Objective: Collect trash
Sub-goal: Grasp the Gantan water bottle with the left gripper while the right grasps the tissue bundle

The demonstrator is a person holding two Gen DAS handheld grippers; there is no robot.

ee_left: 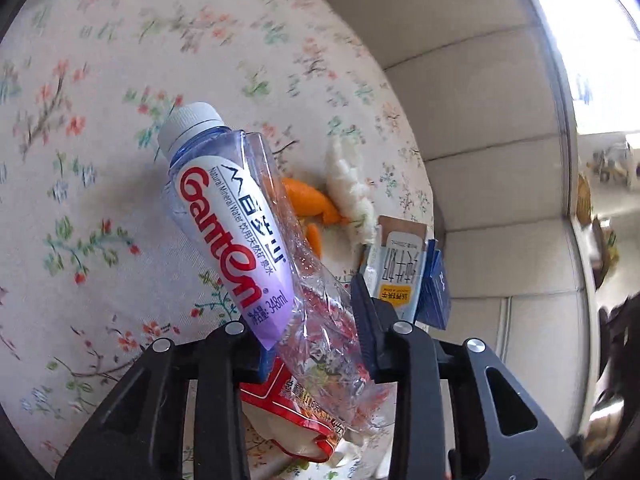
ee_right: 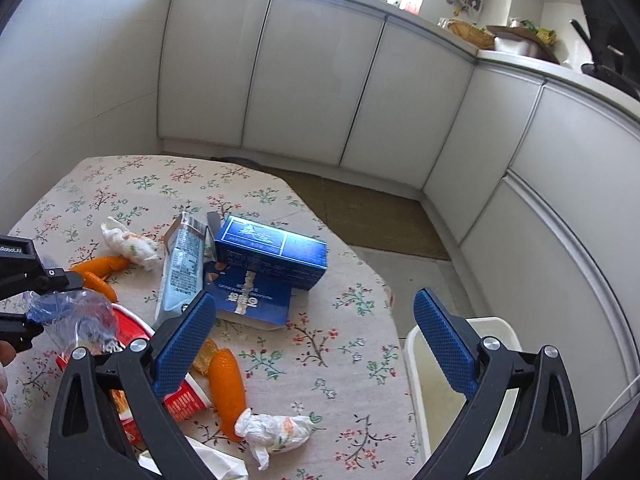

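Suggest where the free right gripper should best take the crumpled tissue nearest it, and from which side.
Grip the crumpled tissue across its fat middle, coming from above with the right gripper. It lies flat on the tablecloth with a thin twisted tail; its left end touches the orange peel, so avoid that end.

Left hand-held gripper [ee_left: 316, 320] clamps a crushed clear plastic water bottle [ee_left: 244, 232], white cap up, above the floral-clothed desk [ee_left: 100, 160]

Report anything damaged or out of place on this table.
The Ganten bottle in the left gripper is crushed flat at its base. Orange peels, crumpled tissues and a tipped red cup litter the tablecloth; two blue boxes lie askew.
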